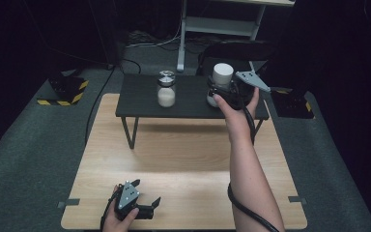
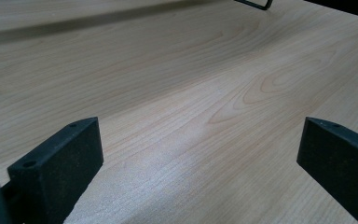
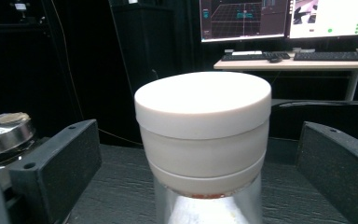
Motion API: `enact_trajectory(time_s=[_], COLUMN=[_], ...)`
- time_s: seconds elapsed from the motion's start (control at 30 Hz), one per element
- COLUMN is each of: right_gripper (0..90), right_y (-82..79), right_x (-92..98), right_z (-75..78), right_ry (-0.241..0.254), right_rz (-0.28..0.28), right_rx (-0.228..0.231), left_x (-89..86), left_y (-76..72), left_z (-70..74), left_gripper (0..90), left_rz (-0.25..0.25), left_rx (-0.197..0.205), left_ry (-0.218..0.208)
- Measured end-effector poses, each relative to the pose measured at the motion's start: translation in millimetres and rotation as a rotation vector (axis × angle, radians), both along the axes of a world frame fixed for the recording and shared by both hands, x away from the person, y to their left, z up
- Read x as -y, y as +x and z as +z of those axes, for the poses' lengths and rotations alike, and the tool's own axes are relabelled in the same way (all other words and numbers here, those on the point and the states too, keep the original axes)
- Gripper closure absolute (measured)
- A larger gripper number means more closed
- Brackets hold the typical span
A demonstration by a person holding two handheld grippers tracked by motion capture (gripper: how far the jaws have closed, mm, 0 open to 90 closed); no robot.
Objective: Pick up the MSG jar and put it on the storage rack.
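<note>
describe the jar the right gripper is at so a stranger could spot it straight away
On the small black shelf at the far end of the wooden table stand two glass jars. It is the right-hand jar, between the right gripper's open jaws. Its wide white lid sets it apart from the metal-lidded jar.

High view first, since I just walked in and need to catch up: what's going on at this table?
A person works with a gripper in each hand. The right gripper is up at the small black shelf, its jaws open on either side of a white-lidded jar, with gaps on both sides, so nothing is clamped. A second jar with a metal lid stands further left on the shelf. The left gripper rests open, empty, low over the wooden table.
</note>
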State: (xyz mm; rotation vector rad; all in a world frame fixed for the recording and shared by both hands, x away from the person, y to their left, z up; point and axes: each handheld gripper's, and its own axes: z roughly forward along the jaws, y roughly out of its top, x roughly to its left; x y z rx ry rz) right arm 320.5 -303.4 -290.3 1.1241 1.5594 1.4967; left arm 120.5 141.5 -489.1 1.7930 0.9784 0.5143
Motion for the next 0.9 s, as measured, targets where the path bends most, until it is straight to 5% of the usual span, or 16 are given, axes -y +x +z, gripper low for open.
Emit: enact_trajectory(time_s=[0.9], right_gripper=[0.3], right_y=[-51.4], right_x=[26.4], right_z=[-16.7], right_ry=[-0.03], right_rz=[0.077], right_rx=[0.051], left_x=[1.4], left_y=[-1.3], left_z=[0.0], left_gripper=[0.2], left_rz=[-0.004], left_rx=[0.007], left_ry=[0.008])
